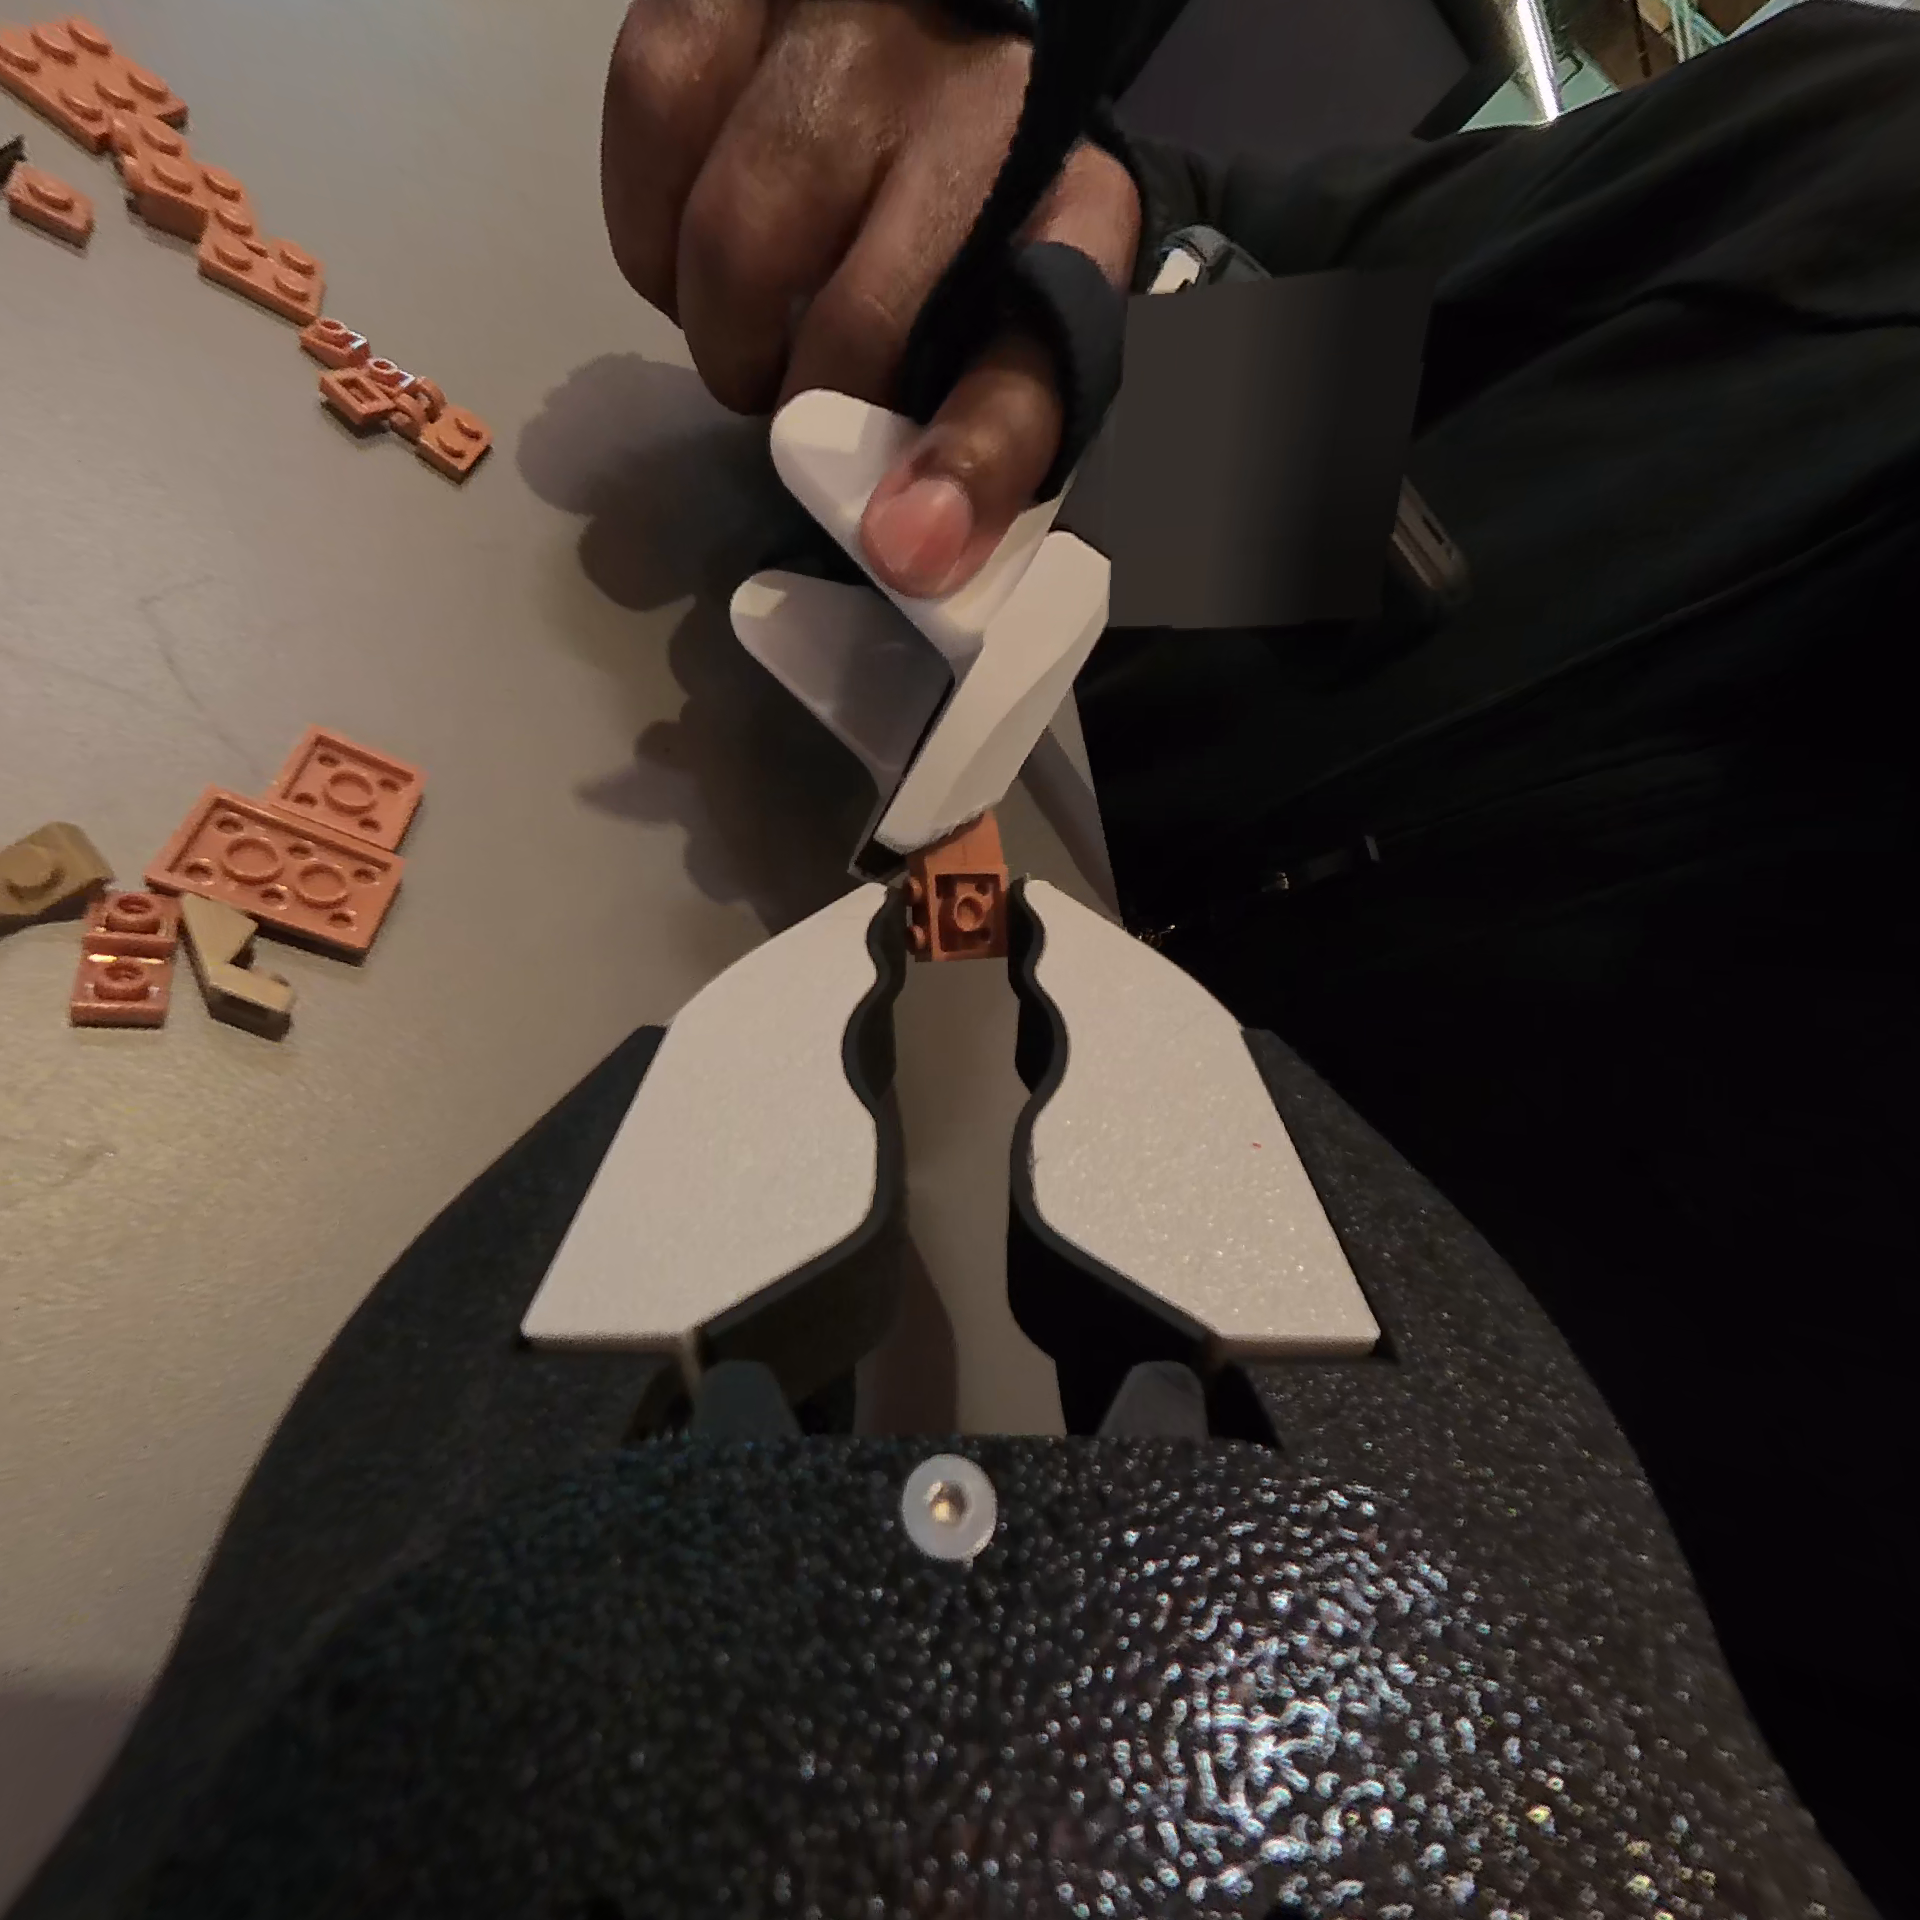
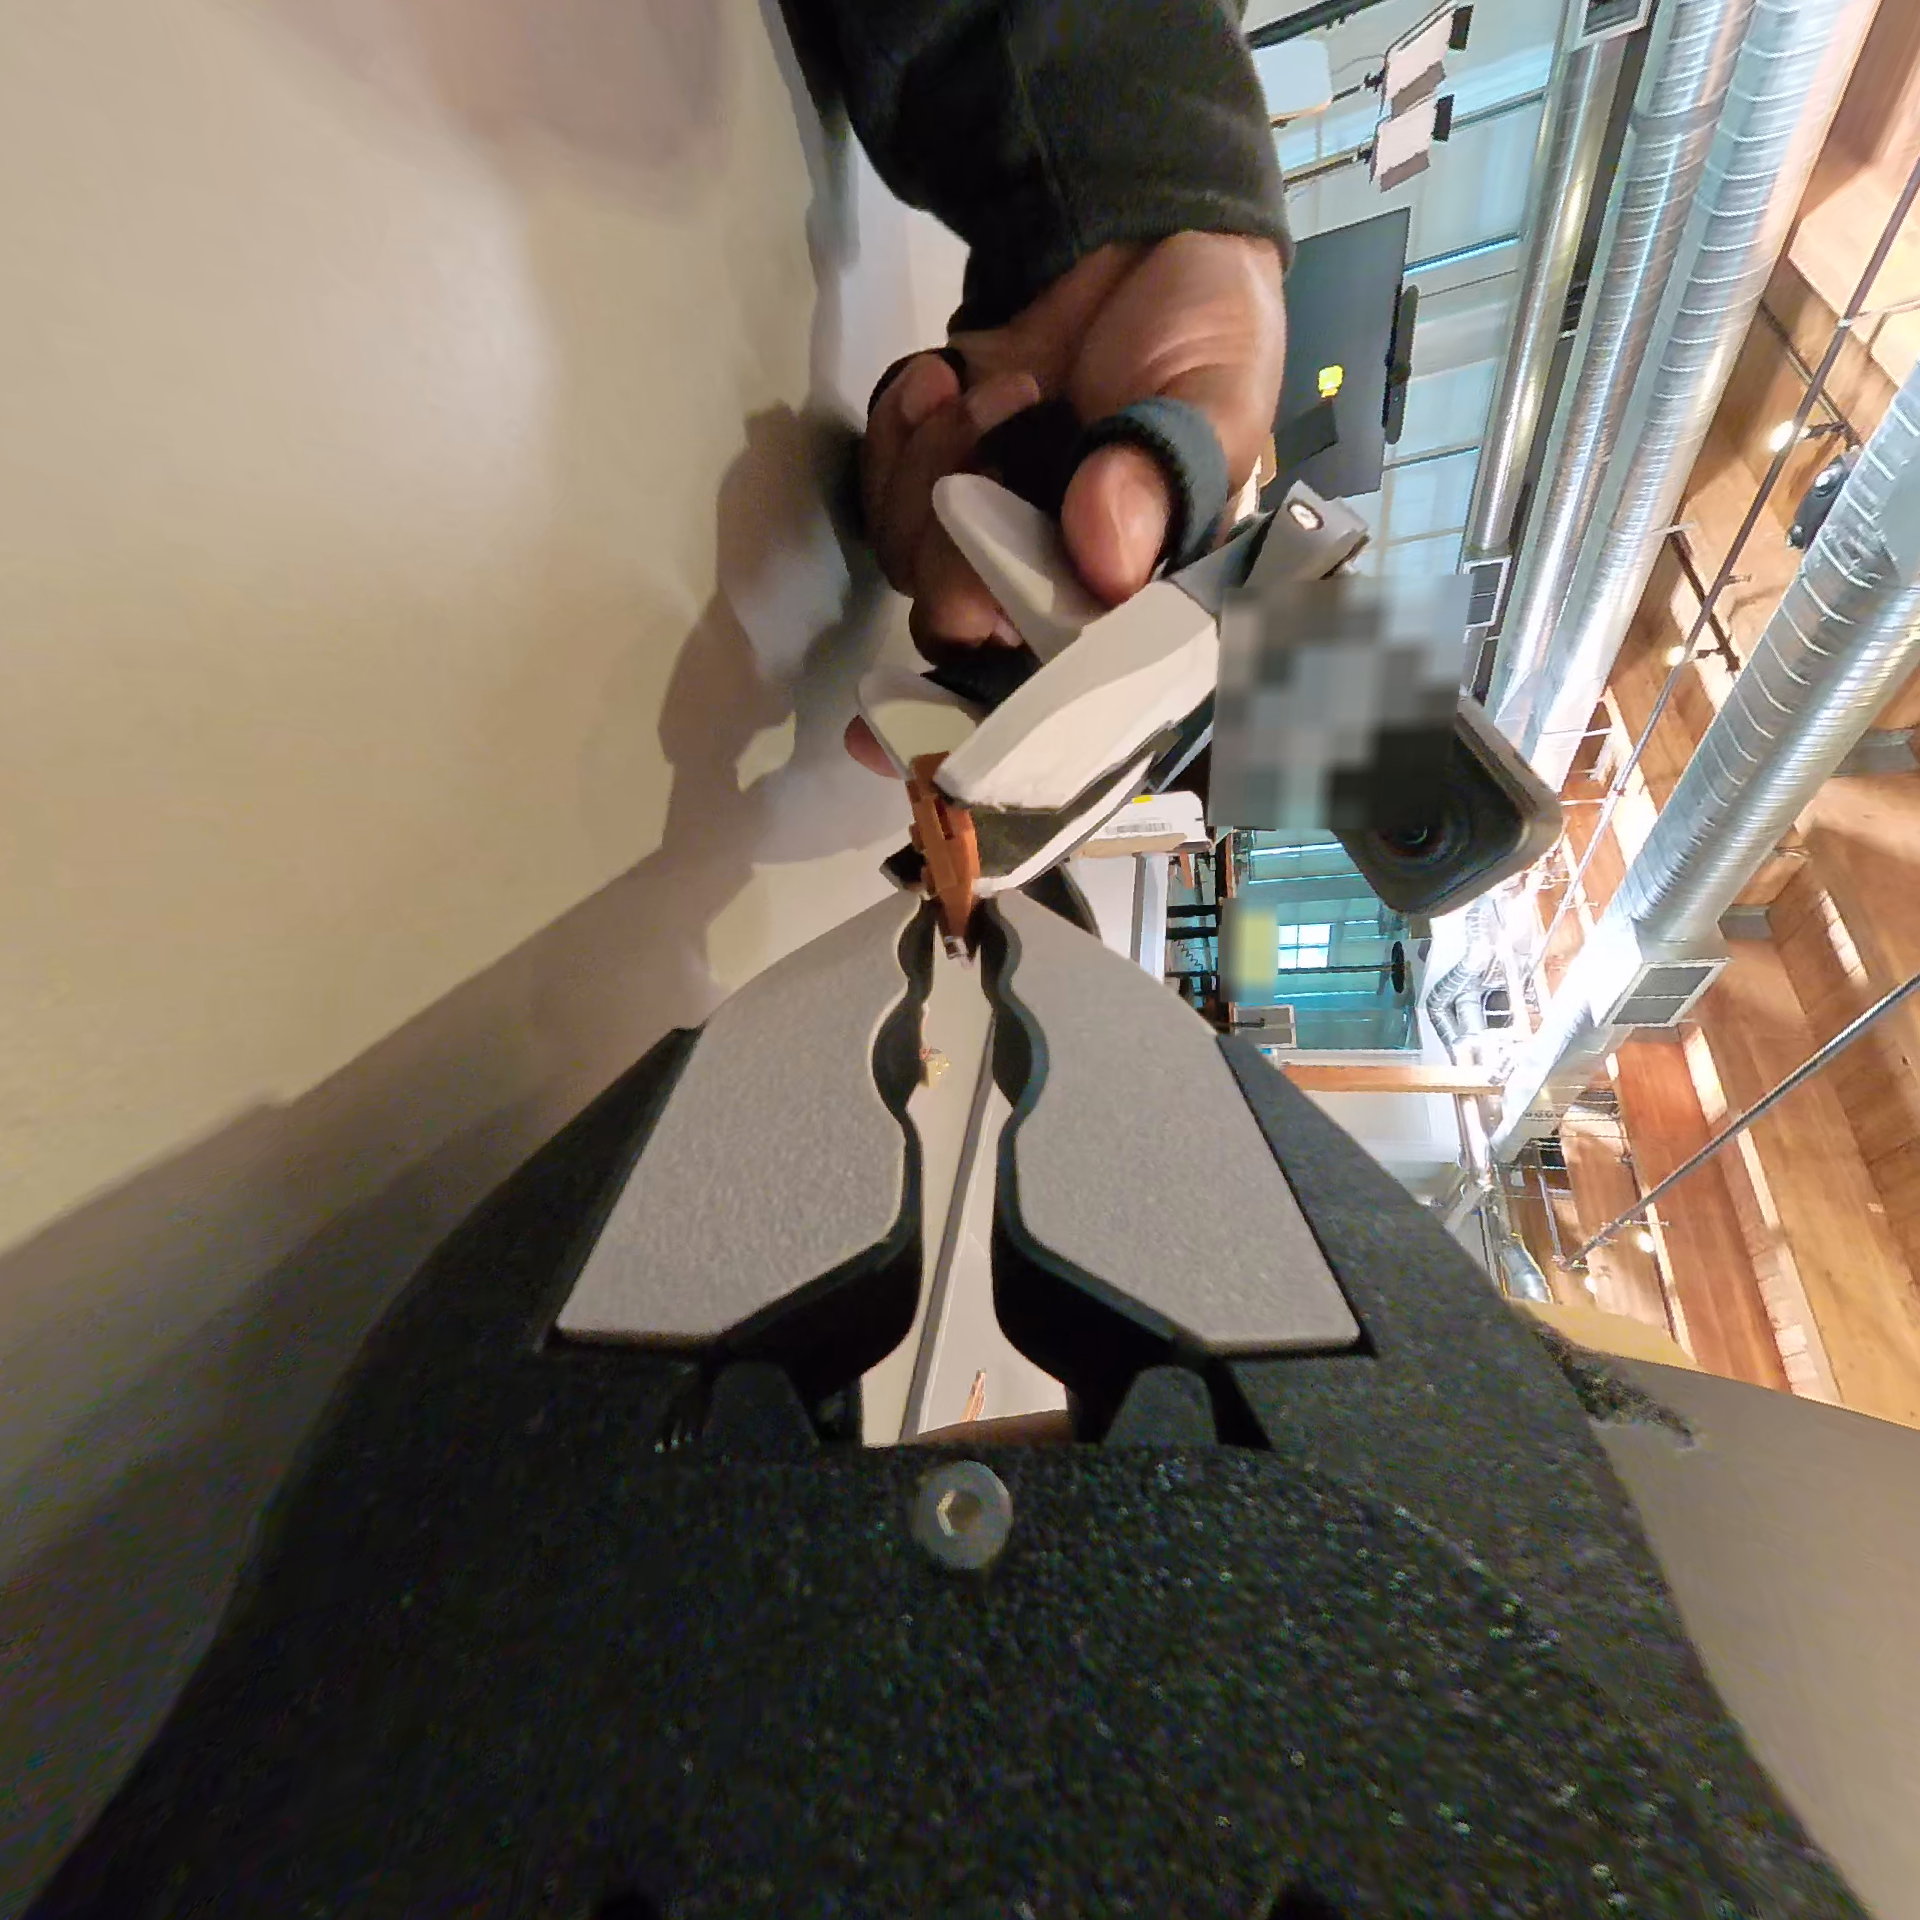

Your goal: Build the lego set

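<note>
In the left wrist view my left gripper [image 1: 956,916] is shut on a small orange-brown brick piece [image 1: 961,914], its underside facing the camera and a pad against each side. My right gripper [image 1: 920,836] comes down from above, and its white fingers [image 1: 987,717] close on the top of the same piece. In the right wrist view my right gripper [image 2: 954,925] is shut on the thin edge of the orange piece [image 2: 940,831]. My left gripper [image 2: 935,821] grips the piece's other end from above. The piece is held in the air above the table.
Loose orange plates lie on the beige table [image 1: 312,623] at the left [image 1: 281,868] and upper left [image 1: 156,166], with tan pieces [image 1: 234,966] beside them. A person's hand [image 1: 862,239] holds the right gripper. Another hand [image 2: 1101,416] and a camera [image 2: 1455,831] show on the left gripper. The tips of both grippers are at nearly the same place.
</note>
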